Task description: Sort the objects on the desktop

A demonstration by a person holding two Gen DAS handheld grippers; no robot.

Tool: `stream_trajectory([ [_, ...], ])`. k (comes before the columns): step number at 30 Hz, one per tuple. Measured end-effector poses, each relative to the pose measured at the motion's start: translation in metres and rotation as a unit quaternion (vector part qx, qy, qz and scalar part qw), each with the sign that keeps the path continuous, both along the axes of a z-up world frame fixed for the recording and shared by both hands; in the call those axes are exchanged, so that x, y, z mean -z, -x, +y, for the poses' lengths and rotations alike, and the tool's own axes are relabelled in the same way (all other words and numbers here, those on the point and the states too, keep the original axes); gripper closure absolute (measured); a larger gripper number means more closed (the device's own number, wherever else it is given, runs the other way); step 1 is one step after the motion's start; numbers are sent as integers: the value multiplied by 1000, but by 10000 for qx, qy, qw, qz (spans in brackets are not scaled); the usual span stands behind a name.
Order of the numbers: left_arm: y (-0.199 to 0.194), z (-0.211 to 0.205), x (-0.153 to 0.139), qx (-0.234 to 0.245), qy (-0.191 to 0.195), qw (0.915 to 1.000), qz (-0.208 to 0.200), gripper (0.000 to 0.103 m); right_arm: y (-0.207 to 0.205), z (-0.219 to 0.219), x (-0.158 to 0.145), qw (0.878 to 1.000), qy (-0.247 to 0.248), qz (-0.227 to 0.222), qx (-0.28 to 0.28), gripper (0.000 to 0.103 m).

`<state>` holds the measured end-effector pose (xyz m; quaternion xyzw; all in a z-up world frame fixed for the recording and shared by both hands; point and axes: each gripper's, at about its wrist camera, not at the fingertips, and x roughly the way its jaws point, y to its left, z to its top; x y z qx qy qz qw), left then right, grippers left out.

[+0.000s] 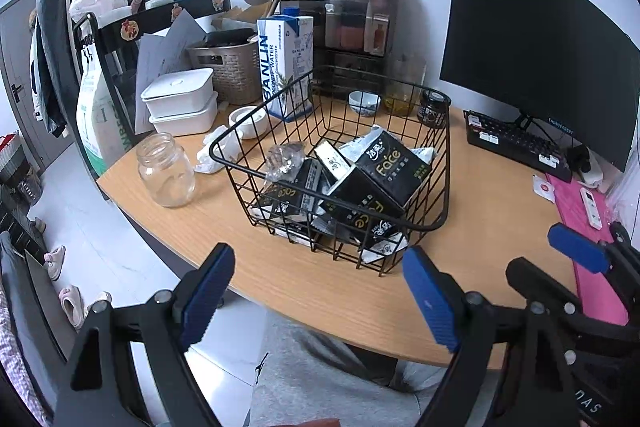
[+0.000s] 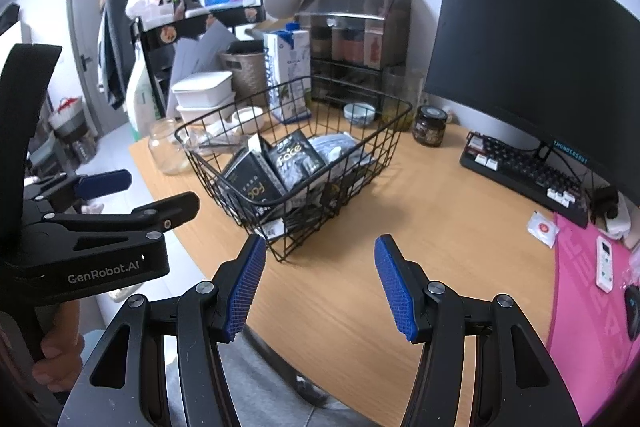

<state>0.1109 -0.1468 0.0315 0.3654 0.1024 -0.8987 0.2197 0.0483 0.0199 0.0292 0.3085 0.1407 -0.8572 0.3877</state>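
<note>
A black wire basket (image 1: pixel 434 227) stands on the wooden desk (image 1: pixel 320 291) and holds several black "Face" tissue packs (image 1: pixel 384 167) and a crumpled clear wrapper (image 1: pixel 285 157). It also shows in the right wrist view (image 2: pixel 280 203), with the packs (image 2: pixel 294 159) inside. My left gripper (image 1: pixel 320 295) is open and empty, hovering at the desk's front edge just before the basket. My right gripper (image 2: pixel 320 283) is open and empty, to the right of the left one, over the desk's front. The right gripper's blue fingers (image 1: pixel 576 247) show in the left wrist view.
An empty glass jar (image 1: pixel 166 171), crumpled tissue (image 1: pixel 216 151), white boxes (image 1: pixel 180 99), a white bowl (image 1: pixel 248 121) and a Sanlin carton (image 1: pixel 286 67) stand left and behind. A dark jar (image 2: pixel 430 126), keyboard (image 2: pixel 524 175), monitor (image 2: pixel 532 59), remote (image 2: pixel 605 263) and pink mat (image 2: pixel 588 307) lie right.
</note>
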Motion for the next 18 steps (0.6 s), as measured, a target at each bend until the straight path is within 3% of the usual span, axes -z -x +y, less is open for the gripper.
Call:
stream_trajectory([
  [18, 5, 4, 2, 104, -30, 9999, -84, 17, 0, 0, 2, 10000, -57, 0, 60, 47],
])
